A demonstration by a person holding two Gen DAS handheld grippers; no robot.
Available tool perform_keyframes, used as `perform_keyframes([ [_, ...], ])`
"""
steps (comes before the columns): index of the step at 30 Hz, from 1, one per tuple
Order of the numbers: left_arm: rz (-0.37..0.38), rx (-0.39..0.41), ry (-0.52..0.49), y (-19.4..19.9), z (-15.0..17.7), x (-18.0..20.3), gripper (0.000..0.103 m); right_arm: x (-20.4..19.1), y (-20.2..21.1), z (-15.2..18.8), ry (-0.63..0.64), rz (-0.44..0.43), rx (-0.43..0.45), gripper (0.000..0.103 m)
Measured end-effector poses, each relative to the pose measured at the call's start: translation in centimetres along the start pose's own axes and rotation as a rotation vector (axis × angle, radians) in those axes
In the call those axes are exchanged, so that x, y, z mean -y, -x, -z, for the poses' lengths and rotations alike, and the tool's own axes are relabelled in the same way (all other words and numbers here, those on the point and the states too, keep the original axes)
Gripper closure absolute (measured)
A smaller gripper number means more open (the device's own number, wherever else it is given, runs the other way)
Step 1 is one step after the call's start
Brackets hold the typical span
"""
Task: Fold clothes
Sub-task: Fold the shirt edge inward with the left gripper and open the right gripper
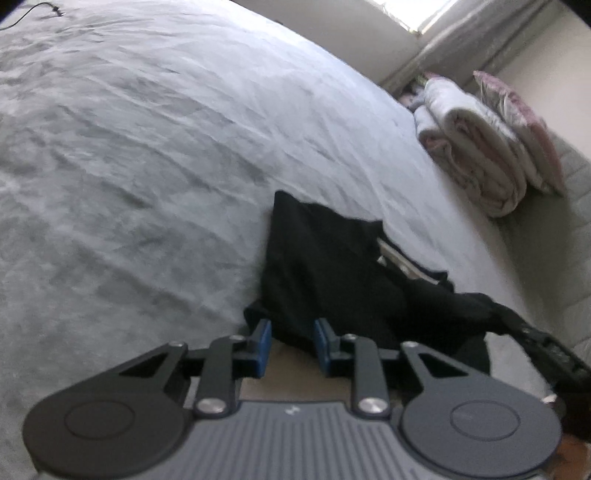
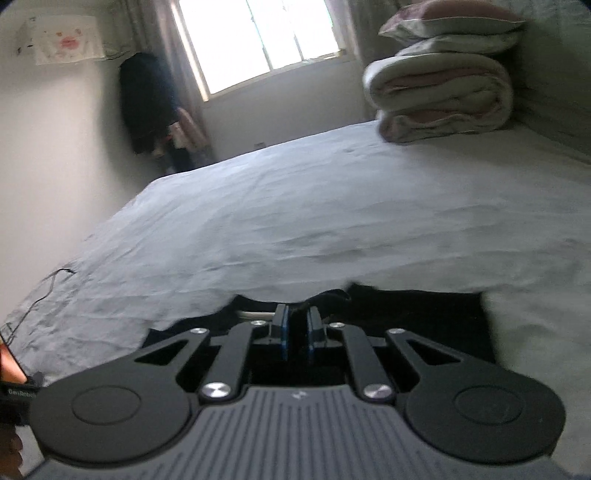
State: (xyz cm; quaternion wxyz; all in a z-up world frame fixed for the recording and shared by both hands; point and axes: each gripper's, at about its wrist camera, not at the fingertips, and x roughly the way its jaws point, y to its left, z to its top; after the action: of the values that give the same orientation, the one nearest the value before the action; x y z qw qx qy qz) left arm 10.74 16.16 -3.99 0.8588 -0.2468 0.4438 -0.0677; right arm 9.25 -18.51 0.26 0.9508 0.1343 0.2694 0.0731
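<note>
A black garment (image 1: 325,266) lies crumpled on the grey bedsheet (image 1: 147,166), with a pale label showing at its right side. My left gripper (image 1: 292,332) is at the garment's near edge, its blue pads (image 1: 263,345) apart with black cloth between them. In the right wrist view the same garment (image 2: 413,314) spreads along the near edge of the bed. My right gripper (image 2: 296,325) is nearly closed, its blue pads pinching a fold of the black cloth. The other gripper's black body (image 1: 546,347) shows at the right in the left wrist view.
A folded white and pink duvet (image 2: 439,99) with a pillow (image 2: 450,18) on top sits at the bed's far right corner, also in the left wrist view (image 1: 476,151). A thin black cable (image 2: 48,284) lies on the sheet at left. Dark clothes (image 2: 147,103) hang by the window.
</note>
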Motion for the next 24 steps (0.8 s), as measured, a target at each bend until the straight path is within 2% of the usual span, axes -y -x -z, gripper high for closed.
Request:
perform_keyframes([
  [7,-0.033,-0.047,-0.021,-0.9,0.4,0.8,0.077,4.3,1.8,1.1,0.032,0.108,-0.048,0.092],
  [11,-0.051,-0.071,-0.04,-1.4,0.7,1.3,0.077,5.6,0.5,2.8,0.125,0.191,-0.193,0.092],
  [13,-0.06,-0.074,-0.05,-1.5,0.7,1.5,0.077,5.8,-0.1,3.7,0.165,0.203,-0.255,0.092],
  [16,-0.063,-0.078,-0.053,-1.5,0.7,1.6,0.077,5.4,0.3,3.5,0.199,0.181,-0.253,0.078],
  [18,-0.054,-0.076,-0.047,-1.3,0.6,1.6,0.077,5.0,0.8,2.9,0.219,0.164,-0.239,0.06],
  [24,-0.024,-0.04,-0.048,-0.5,0.2,1.8,0.077,5.4,-0.2,0.6,0.183,0.147,-0.184,0.057],
])
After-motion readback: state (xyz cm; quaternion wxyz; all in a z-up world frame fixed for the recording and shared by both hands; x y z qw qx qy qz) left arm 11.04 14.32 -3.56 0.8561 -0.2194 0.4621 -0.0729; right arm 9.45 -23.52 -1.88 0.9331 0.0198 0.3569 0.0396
